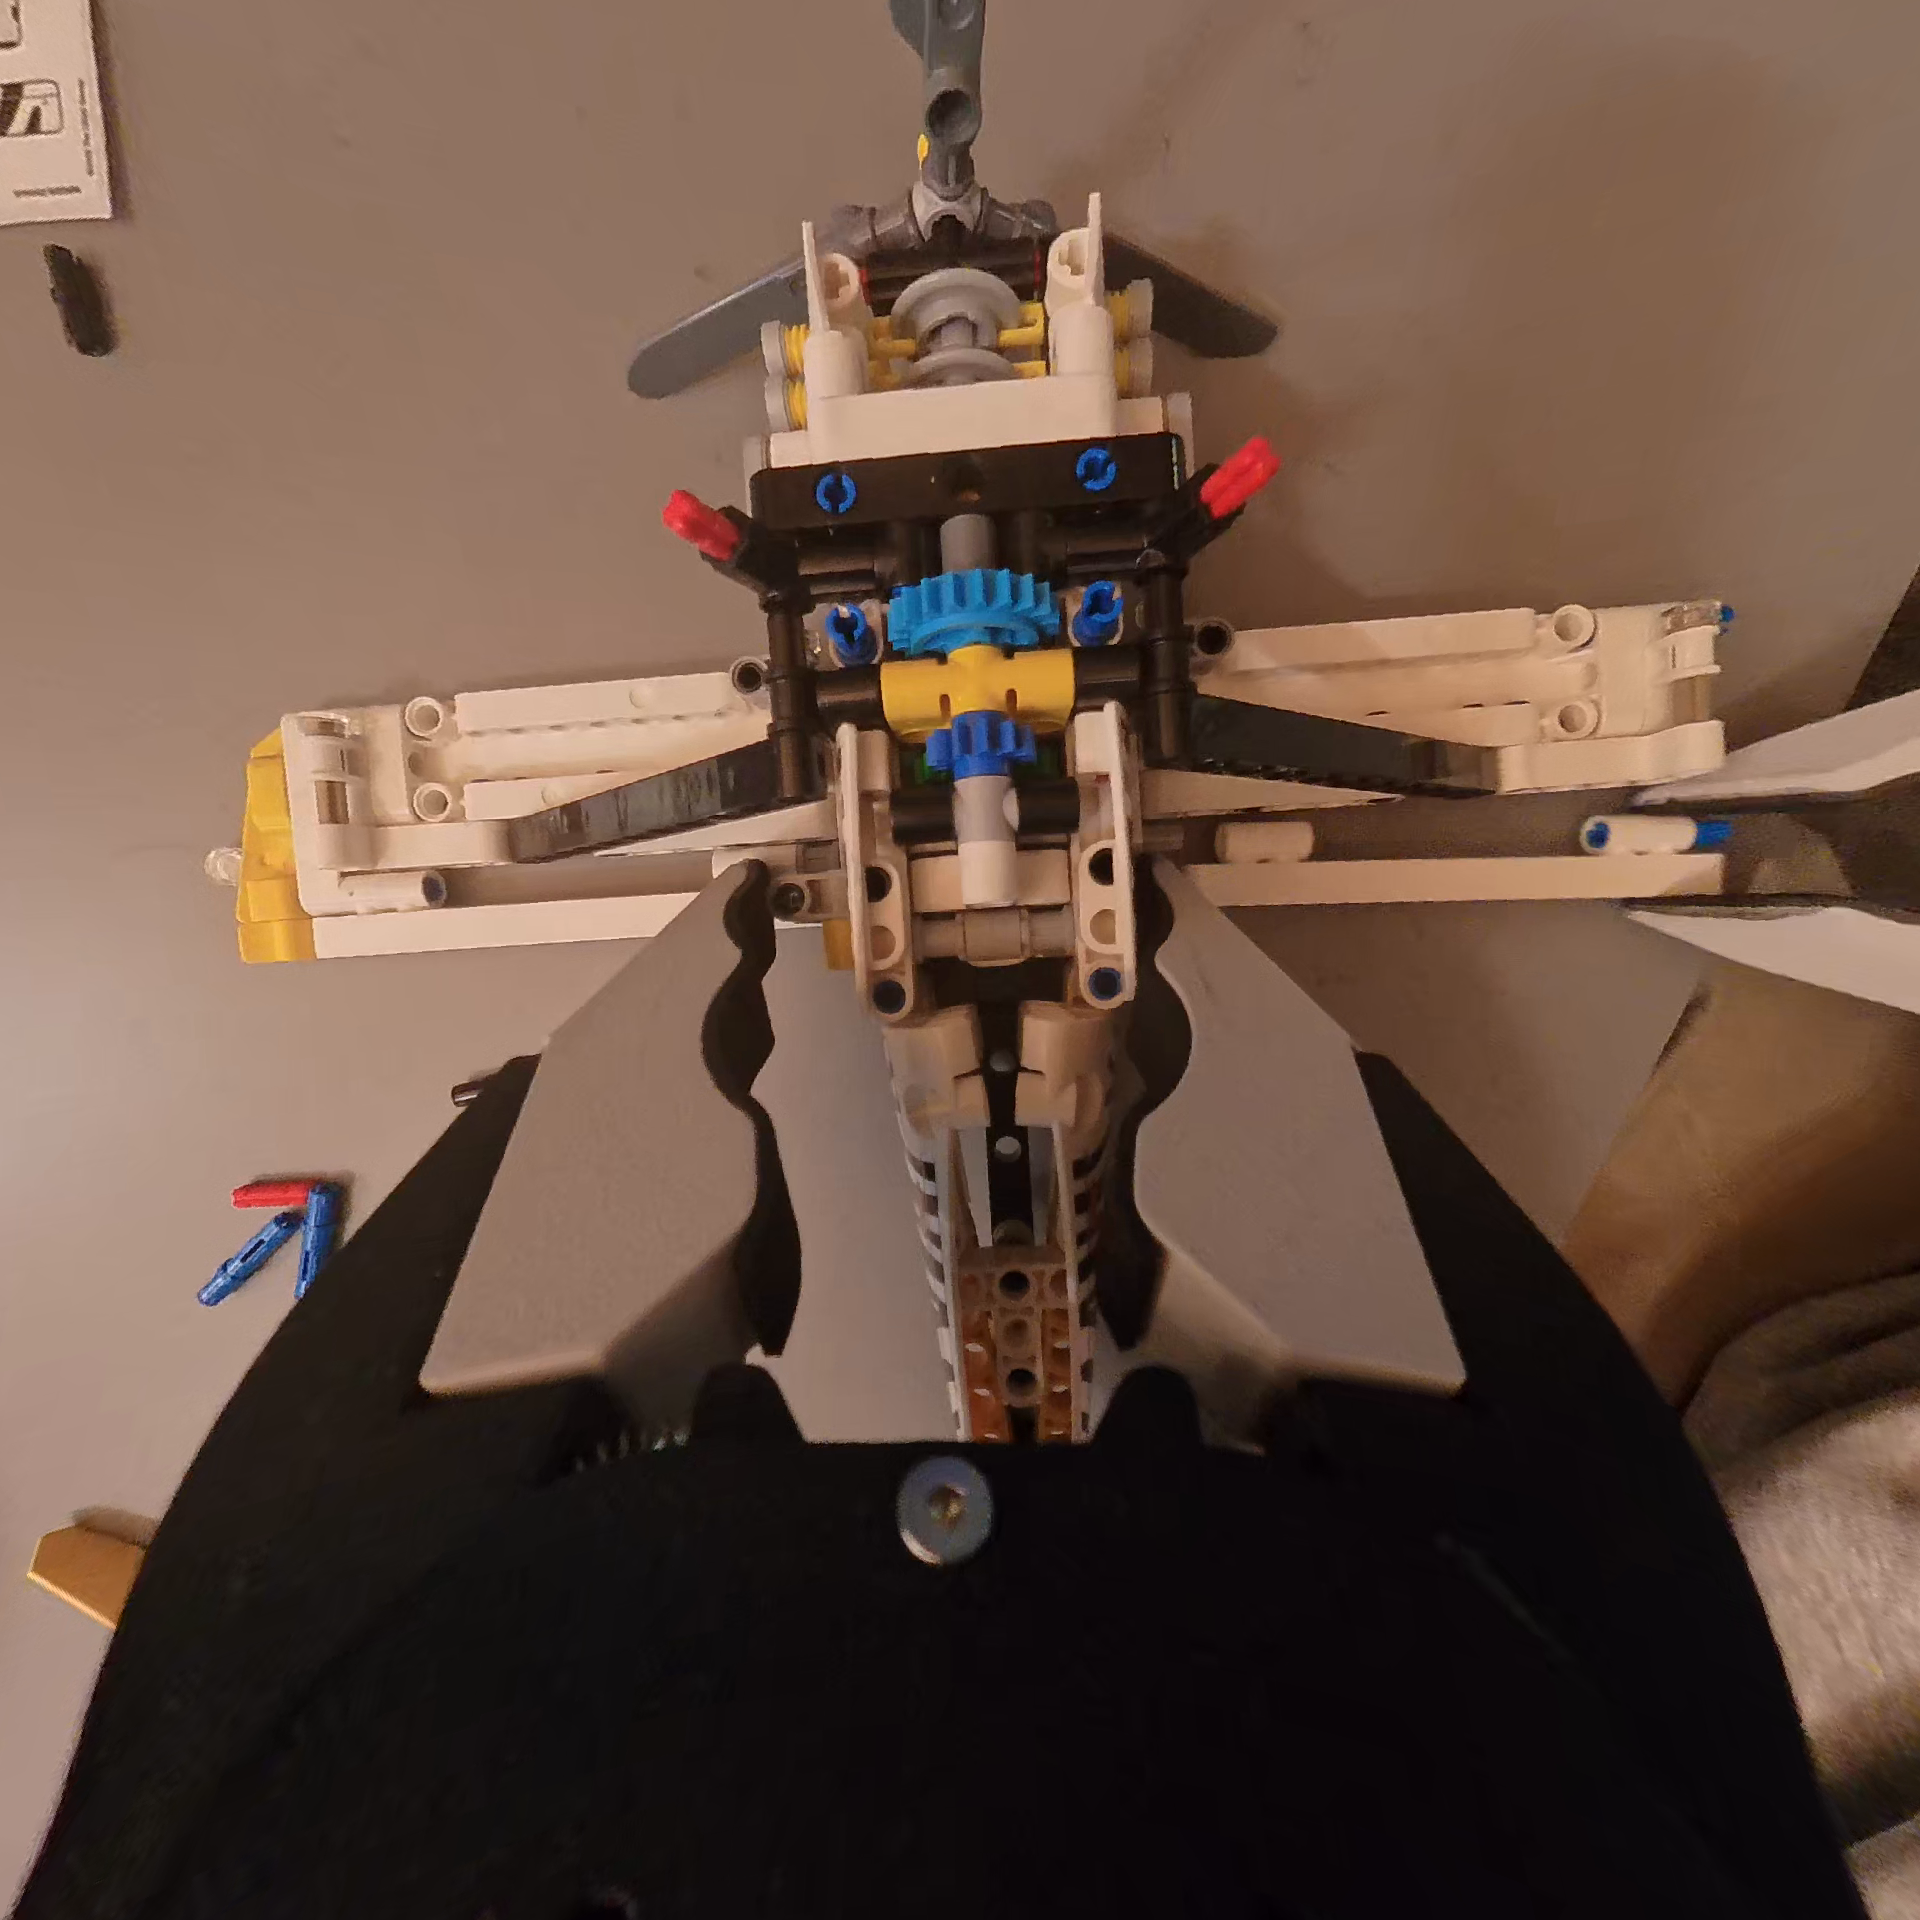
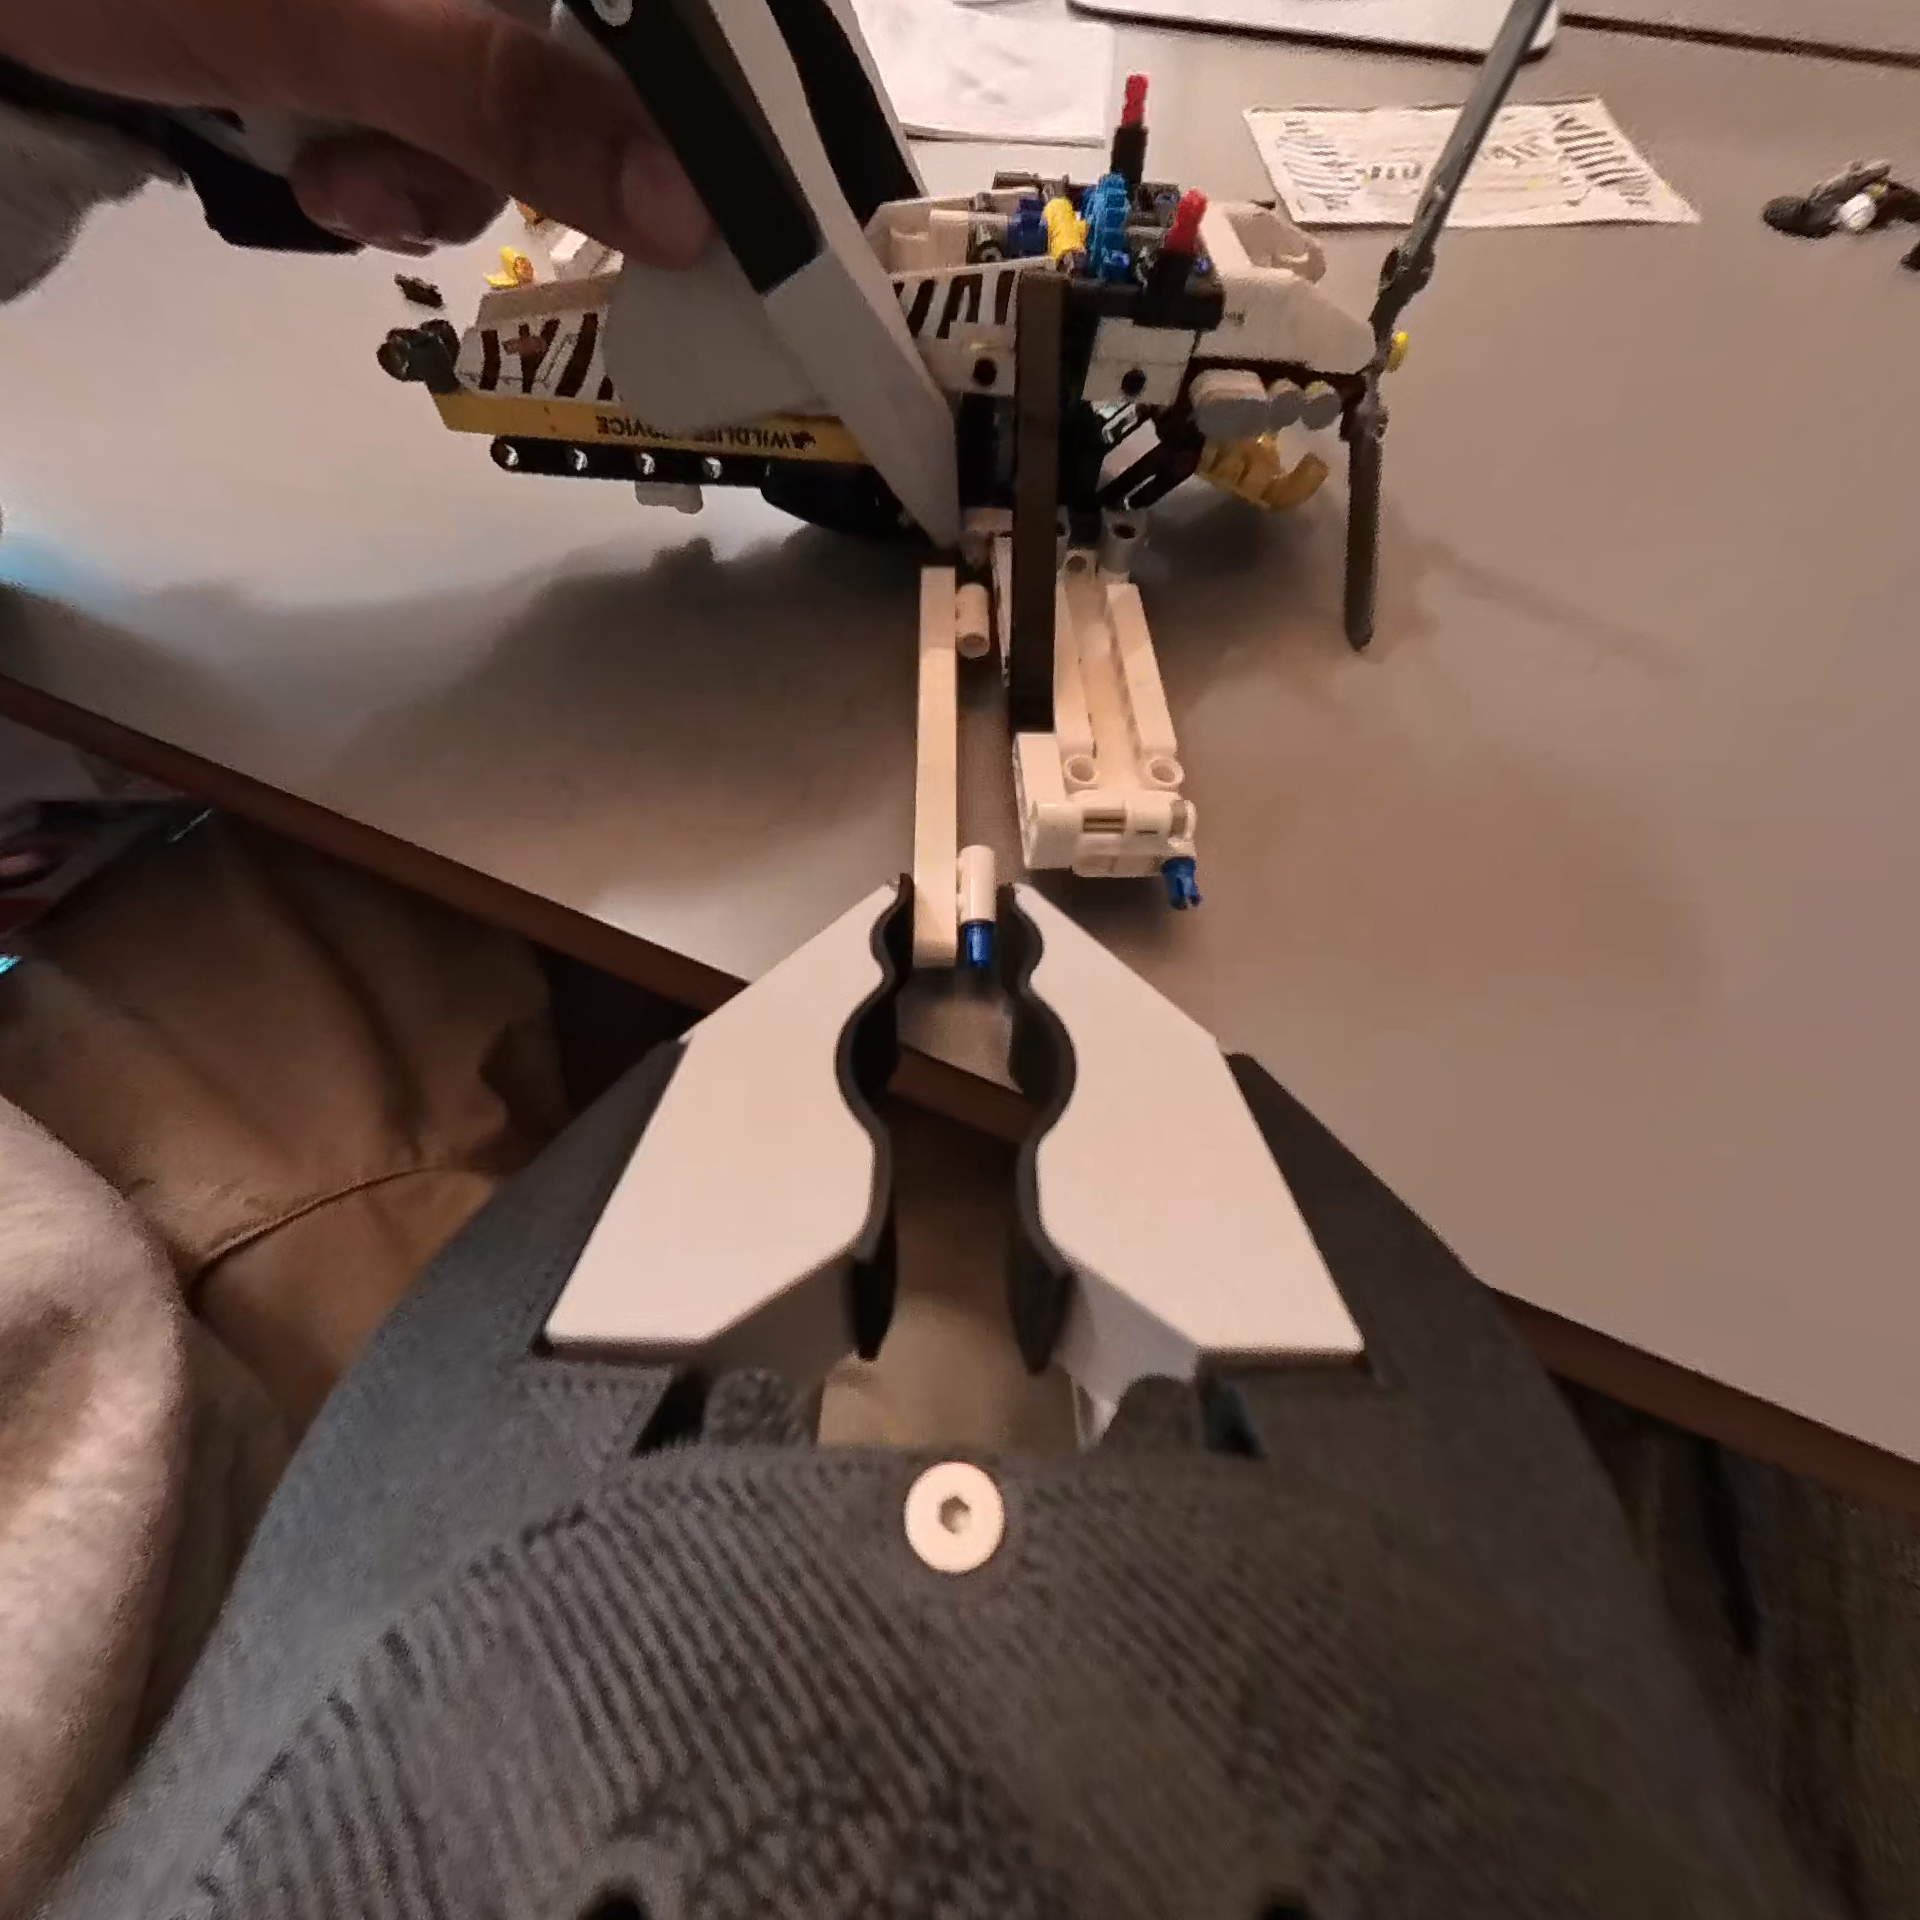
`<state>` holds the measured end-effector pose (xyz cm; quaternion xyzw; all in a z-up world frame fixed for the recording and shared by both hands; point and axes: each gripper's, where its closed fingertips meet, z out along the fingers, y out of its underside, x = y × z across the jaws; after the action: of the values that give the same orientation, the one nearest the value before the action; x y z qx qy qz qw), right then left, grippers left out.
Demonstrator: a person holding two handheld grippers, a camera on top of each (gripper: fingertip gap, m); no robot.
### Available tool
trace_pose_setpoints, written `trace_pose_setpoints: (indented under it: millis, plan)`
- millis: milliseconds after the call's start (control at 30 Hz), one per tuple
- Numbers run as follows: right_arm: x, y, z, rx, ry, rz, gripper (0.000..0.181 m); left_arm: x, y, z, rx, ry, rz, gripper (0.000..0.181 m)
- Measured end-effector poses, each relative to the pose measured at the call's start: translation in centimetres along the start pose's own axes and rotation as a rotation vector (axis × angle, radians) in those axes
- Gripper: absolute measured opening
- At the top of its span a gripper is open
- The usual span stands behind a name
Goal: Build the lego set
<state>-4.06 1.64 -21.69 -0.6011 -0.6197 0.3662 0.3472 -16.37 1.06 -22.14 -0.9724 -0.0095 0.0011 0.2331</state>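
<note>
A white Lego plane (image 1: 966,665) with zebra stripes, a yellow belly, blue gears and a grey propeller (image 1: 948,109) lies on the grey table (image 1: 416,468). My left gripper (image 1: 951,883) straddles the rear fuselage just behind the wings, pads against its sides, shut on it. In the right wrist view the plane (image 2: 1039,312) is side-on, and the left gripper's fingers (image 2: 831,343) come down on it from above, held by a hand (image 2: 468,135). My right gripper (image 2: 961,899) is shut on the near wing's tip (image 2: 940,914), a white beam with a blue pin. The right gripper (image 1: 1704,831) also shows in the left wrist view.
Loose blue and red pins (image 1: 275,1236) and a black piece (image 1: 78,296) lie left of the plane. Paper sheets (image 2: 1455,166) and small dark parts (image 2: 1839,208) lie at the far side. The table edge (image 2: 520,873) runs under my right gripper, with a brown cushion (image 2: 260,1091) below. The right gripper is farther from the black piece (image 1: 78,296), some 30 cm, than the left, some 15 cm.
</note>
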Motion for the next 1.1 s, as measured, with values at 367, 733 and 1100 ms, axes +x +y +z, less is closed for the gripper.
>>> trace_pose_setpoints:
  millis: [367, 733, 1100]
  plan:
    - [0.21, -0.37, 0.43, -0.004, 0.020, -0.025, 0.014, 0.67, 0.14, -0.59, 0.027, 0.091, -0.010, 0.067]
    - [0.36, -0.60, 0.63, -0.013, 0.021, -0.046, 0.014, 0.65, 0.24, -0.64, 0.015, 0.109, 0.008, 0.065]
    - [0.42, -0.92, 0.85, -0.044, 0.056, -0.111, 0.014, 0.85, 0.33, -0.70, 0.008, 0.090, 0.038, 0.060]
